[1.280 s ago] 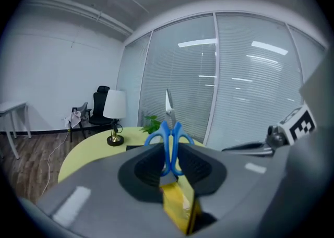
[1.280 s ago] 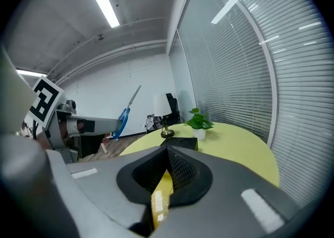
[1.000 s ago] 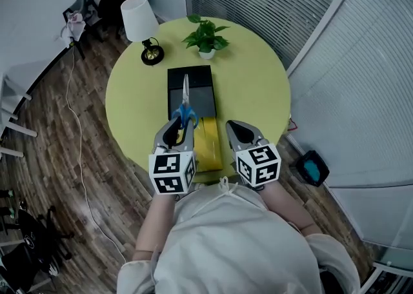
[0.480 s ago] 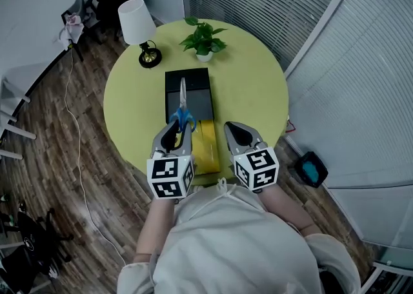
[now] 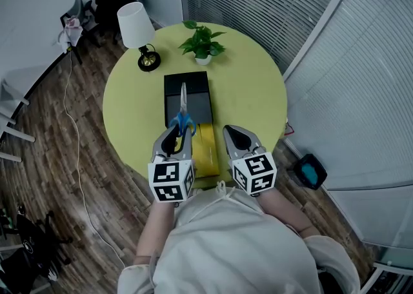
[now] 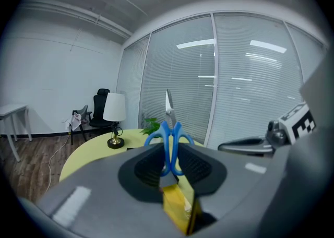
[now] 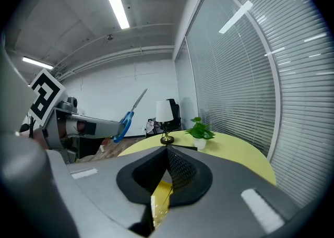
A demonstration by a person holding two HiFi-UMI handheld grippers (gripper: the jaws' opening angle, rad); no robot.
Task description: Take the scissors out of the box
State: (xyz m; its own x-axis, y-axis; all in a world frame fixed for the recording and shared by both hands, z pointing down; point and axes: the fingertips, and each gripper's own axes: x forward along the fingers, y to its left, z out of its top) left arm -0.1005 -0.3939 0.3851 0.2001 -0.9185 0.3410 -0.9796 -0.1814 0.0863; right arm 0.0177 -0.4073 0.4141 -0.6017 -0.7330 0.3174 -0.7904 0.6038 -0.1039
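Here the left gripper [image 6: 168,165] clenches its dark ribbed pads on the blue plastic loops of the scissors [image 6: 169,132]. The thin steel blades stand up from the jaws, closed together. In the head view the scissors sit mid-frame, over the black rectangular box [image 5: 200,93]; the right gripper view shows them raised in the air at its left. The right gripper [image 7: 167,151] has its jaws pressed tip to tip, nothing between. A glossy yellow piece [image 5: 207,151] lies just below the box on the round yellow-green table [image 5: 251,86]. Near the upper edge stand a lamp [image 5: 134,17] with a white conical shade and a small leafy plant [image 5: 202,40].
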